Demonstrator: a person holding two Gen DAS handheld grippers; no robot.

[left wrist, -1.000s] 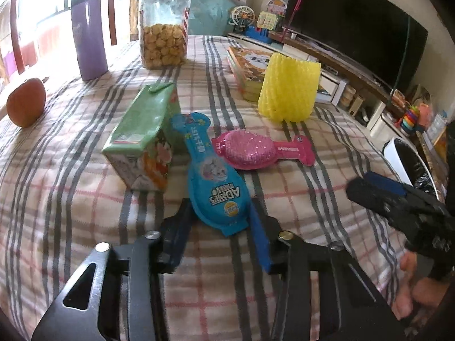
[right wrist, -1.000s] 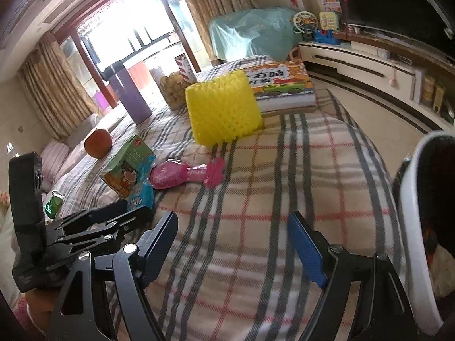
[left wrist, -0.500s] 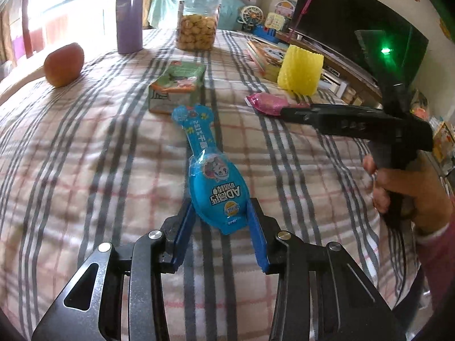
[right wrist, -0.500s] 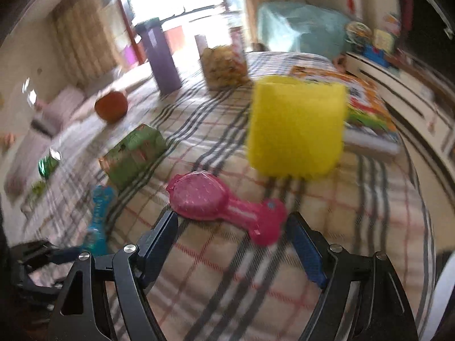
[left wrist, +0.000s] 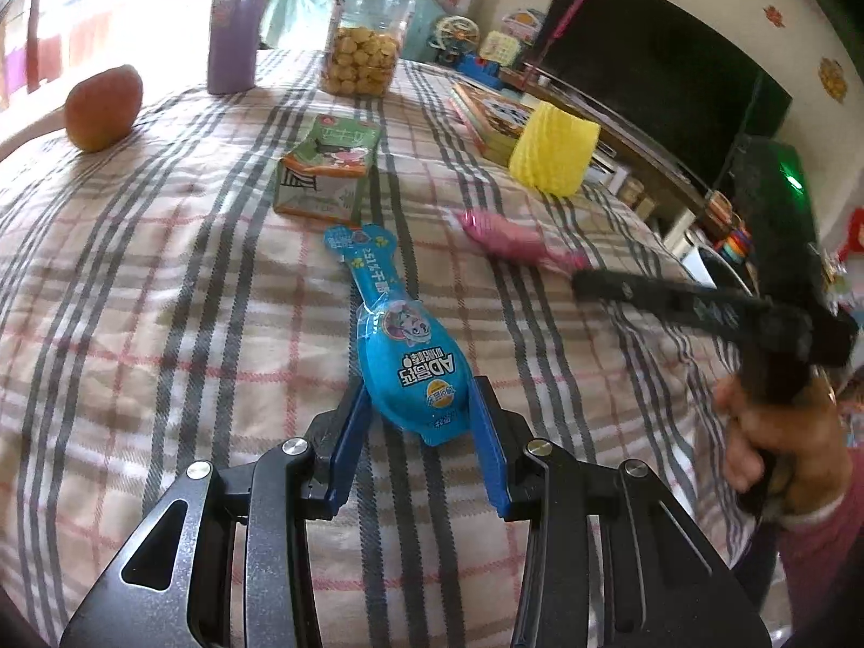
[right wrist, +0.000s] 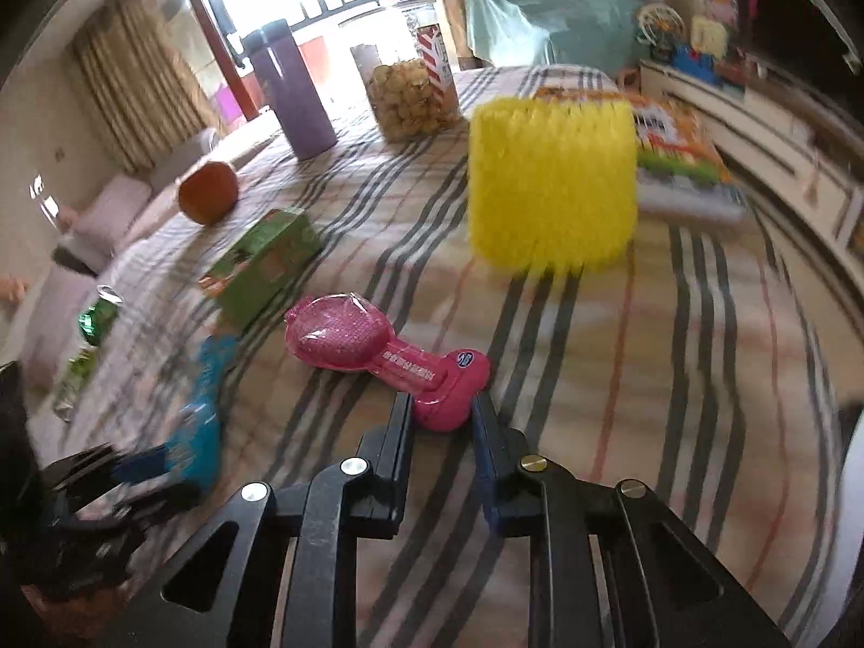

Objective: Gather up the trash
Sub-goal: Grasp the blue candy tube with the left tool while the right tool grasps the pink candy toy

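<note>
My left gripper (left wrist: 418, 413) is shut on the wide end of a blue spoon-shaped candy wrapper (left wrist: 397, 345), which it holds over the plaid tablecloth. My right gripper (right wrist: 440, 413) is shut on the handle end of a pink spoon-shaped wrapper (right wrist: 372, 351) that rests on the cloth. In the right wrist view the blue wrapper (right wrist: 197, 421) and the left gripper (right wrist: 135, 467) show blurred at lower left. In the left wrist view the pink wrapper (left wrist: 502, 237) and the right gripper (left wrist: 588, 281) show at right.
A green carton (left wrist: 324, 167), a yellow foam net sleeve (left wrist: 556, 156), a jar of snacks (left wrist: 364, 48), a purple bottle (left wrist: 235, 21), an orange fruit (left wrist: 102, 108) and a book (left wrist: 491, 119) stand on the table (left wrist: 135, 281). A white bin (left wrist: 707, 264) sits beyond the right edge.
My right gripper has moved in to the pink wrapper and closed on its handle end. My left gripper has kept the blue wrapper and drawn it back from the carton.
</note>
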